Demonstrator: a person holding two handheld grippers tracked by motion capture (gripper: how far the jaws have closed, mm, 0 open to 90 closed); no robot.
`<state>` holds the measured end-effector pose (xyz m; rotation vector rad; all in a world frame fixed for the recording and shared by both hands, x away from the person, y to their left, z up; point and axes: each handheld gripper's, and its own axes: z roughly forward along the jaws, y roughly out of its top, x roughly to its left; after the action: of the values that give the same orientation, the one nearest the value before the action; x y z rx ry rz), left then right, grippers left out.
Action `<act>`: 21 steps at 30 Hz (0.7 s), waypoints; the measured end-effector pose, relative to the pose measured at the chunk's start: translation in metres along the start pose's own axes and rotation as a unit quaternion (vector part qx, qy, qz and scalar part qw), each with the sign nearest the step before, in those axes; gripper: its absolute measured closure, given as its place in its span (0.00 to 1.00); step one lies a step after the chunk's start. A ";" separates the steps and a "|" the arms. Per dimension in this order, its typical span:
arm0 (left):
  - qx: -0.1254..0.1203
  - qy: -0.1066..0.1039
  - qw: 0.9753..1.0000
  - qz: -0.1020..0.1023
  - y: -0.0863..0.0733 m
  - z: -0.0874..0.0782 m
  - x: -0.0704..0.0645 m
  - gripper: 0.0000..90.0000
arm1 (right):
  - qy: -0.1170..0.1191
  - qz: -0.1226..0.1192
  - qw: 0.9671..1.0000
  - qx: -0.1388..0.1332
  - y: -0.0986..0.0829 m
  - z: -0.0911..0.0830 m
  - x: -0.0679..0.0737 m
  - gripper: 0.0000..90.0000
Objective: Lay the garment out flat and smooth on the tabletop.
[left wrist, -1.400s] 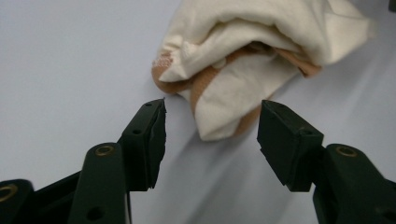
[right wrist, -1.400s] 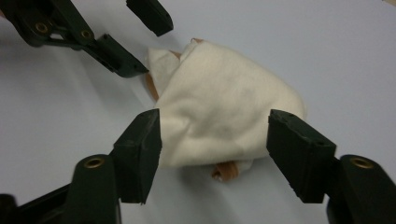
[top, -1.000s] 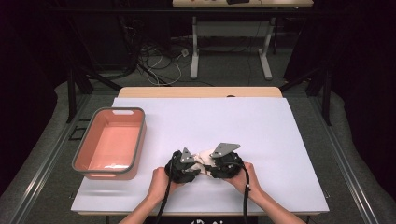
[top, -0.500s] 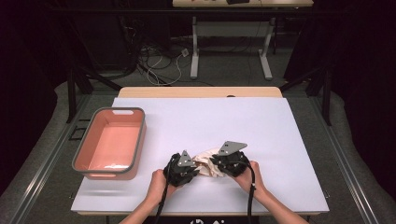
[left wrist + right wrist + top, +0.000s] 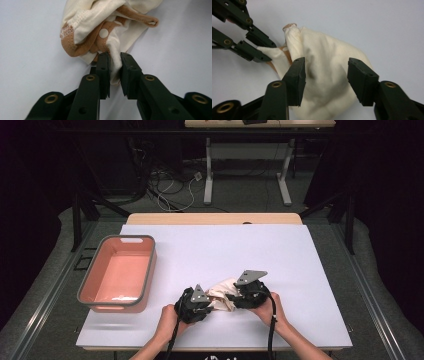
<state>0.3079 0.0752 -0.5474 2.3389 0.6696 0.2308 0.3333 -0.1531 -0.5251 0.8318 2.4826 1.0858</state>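
Observation:
A small cream garment (image 5: pixel 222 295) with tan trim and a white snap (image 5: pixel 103 32) lies bunched on the white table (image 5: pixel 225 250) near its front edge. My left gripper (image 5: pixel 114 60) is shut on a fold of the cream cloth just below the tan trim. In the high view that left gripper (image 5: pixel 209 302) sits at the garment's left end. My right gripper (image 5: pixel 327 65) stands open, one jaw on each side of the rounded cream bulk (image 5: pixel 329 82). From above, the right gripper (image 5: pixel 232 296) is at the garment's right end. The left gripper (image 5: pixel 268 52) also shows in the right gripper view, pinching the cloth.
A pink tub with a grey rim (image 5: pixel 145 275) stands at the table's left side, with nothing visible in it. Bare white tabletop stretches behind and to the right of the garment. Table legs and cables (image 5: pixel 170 185) lie on the floor beyond.
The two hands have drawn slightly apart, the left toward the front edge and the right to the right. More of the cream garment shows between them.

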 end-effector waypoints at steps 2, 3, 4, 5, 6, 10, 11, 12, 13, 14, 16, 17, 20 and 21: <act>0.000 0.005 1.000 0.000 0.001 -0.001 -0.001 0.78 | 0.001 0.002 1.000 0.002 -0.002 -0.003 -0.002 0.44; 0.001 0.005 1.000 0.000 0.001 -0.001 0.000 0.76 | 0.011 0.004 1.000 0.007 -0.004 -0.007 -0.004 0.39; 0.001 0.006 1.000 0.000 0.001 -0.001 0.000 0.64 | 0.021 0.008 1.000 0.010 -0.009 -0.013 -0.007 0.34; 0.002 0.006 1.000 -0.005 0.001 0.000 0.001 0.64 | 0.021 0.008 1.000 0.010 -0.009 -0.013 -0.007 0.34; 0.002 0.002 1.000 -0.006 0.001 0.000 0.001 0.60 | 0.033 0.009 0.999 0.030 -0.013 -0.016 -0.009 0.31; 0.000 0.001 1.000 -0.009 0.002 0.004 0.001 0.62 | 0.039 -0.003 0.998 0.058 -0.019 -0.013 -0.006 0.46; -0.001 -0.001 1.000 -0.010 0.001 0.004 0.001 0.67 | 0.033 -0.007 0.997 0.066 -0.020 -0.011 -0.005 0.56; -0.001 -0.003 1.000 -0.010 0.001 0.005 0.001 0.72 | 0.030 -0.010 0.997 0.073 -0.020 -0.010 -0.004 0.64; -0.004 -0.005 1.000 -0.013 0.000 0.007 0.001 0.79 | 0.023 -0.012 0.997 0.070 -0.019 -0.009 -0.003 0.79; -0.004 -0.005 1.000 -0.013 0.000 0.007 0.001 0.81 | 0.023 -0.012 0.997 0.070 -0.019 -0.009 -0.003 0.79; -0.012 -0.014 1.000 -0.022 -0.001 0.008 0.001 0.82 | 0.014 -0.009 0.998 0.059 -0.017 -0.010 -0.004 0.87; -0.010 -0.016 1.000 -0.022 0.000 0.008 0.001 0.84 | 0.006 -0.008 0.999 0.053 -0.016 -0.011 -0.004 0.89; -0.011 -0.018 1.000 -0.016 0.000 0.009 -0.002 0.86 | -0.009 -0.007 0.999 0.037 -0.012 -0.012 -0.005 0.92; -0.013 -0.017 1.000 -0.014 0.001 0.009 -0.004 0.86 | -0.014 -0.009 0.999 0.032 -0.010 -0.012 -0.005 0.93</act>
<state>0.3080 0.0676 -0.5536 2.3028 0.6772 0.1848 0.3272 -0.1687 -0.5244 0.8355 2.5094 0.9861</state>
